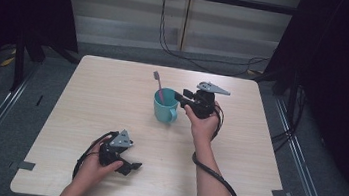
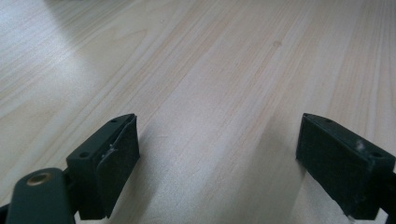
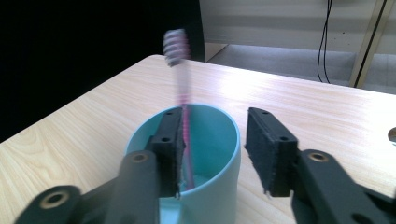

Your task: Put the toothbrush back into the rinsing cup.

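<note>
A teal mug (image 1: 165,108) stands near the middle of the wooden table (image 1: 102,99), with a pink toothbrush (image 1: 159,85) leaning in it, bristles up. My right gripper (image 1: 179,96) reaches the mug's rim from the right. In the right gripper view its jaws stand apart over the mug (image 3: 210,158); the toothbrush (image 3: 181,74), blurred, runs along the left pad, and a wide gap separates it from the other pad. My left gripper (image 1: 132,165) rests low near the front left of the table, and in its own view the left gripper (image 2: 217,149) is open over bare wood.
Black curtains hang at both sides. Black cables (image 1: 168,47) run across the floor behind the table. Tape marks (image 1: 281,194) sit at the table's front corners. A cable trails from each gripper along the forearms.
</note>
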{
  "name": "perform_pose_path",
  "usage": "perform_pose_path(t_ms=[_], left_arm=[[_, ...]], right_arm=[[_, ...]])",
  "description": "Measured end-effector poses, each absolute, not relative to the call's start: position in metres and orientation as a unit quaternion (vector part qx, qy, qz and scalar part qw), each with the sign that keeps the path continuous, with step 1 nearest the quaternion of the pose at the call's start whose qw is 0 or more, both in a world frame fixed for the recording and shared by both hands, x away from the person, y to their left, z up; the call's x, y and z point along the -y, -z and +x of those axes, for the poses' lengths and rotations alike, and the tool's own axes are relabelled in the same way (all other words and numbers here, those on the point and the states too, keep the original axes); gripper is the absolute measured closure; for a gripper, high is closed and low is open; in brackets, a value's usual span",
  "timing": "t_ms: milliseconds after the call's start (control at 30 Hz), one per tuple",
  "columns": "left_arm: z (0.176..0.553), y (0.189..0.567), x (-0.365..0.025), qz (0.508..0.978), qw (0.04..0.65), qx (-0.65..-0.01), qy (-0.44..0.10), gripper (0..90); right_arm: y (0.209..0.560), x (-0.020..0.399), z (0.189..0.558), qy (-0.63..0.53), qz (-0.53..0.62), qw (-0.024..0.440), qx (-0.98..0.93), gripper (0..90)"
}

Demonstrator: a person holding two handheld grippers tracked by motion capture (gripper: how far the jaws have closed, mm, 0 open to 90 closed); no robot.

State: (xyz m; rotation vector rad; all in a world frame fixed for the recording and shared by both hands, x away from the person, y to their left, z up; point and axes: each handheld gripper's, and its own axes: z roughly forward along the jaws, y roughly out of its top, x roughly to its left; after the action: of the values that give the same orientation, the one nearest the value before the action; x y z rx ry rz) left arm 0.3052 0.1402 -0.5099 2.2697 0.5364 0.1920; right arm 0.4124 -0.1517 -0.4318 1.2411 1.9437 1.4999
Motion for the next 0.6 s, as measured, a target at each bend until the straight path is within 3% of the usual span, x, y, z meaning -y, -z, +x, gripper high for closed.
perform_pose_path(t_ms=[233, 600], left_arm=[[0.305, 0.51, -0.14, 0.893, 0.391, -0.211, -0.074, 12.9], [0.305, 0.51, -0.14, 0.894, 0.39, -0.21, -0.074, 12.9]], right_arm=[[0.428, 0.155, 0.407, -0.533, 0.436, 0.194, -0.699, 42.9], [0.428, 0.162, 0.399, -0.523, 0.432, 0.176, -0.714, 33.8]])
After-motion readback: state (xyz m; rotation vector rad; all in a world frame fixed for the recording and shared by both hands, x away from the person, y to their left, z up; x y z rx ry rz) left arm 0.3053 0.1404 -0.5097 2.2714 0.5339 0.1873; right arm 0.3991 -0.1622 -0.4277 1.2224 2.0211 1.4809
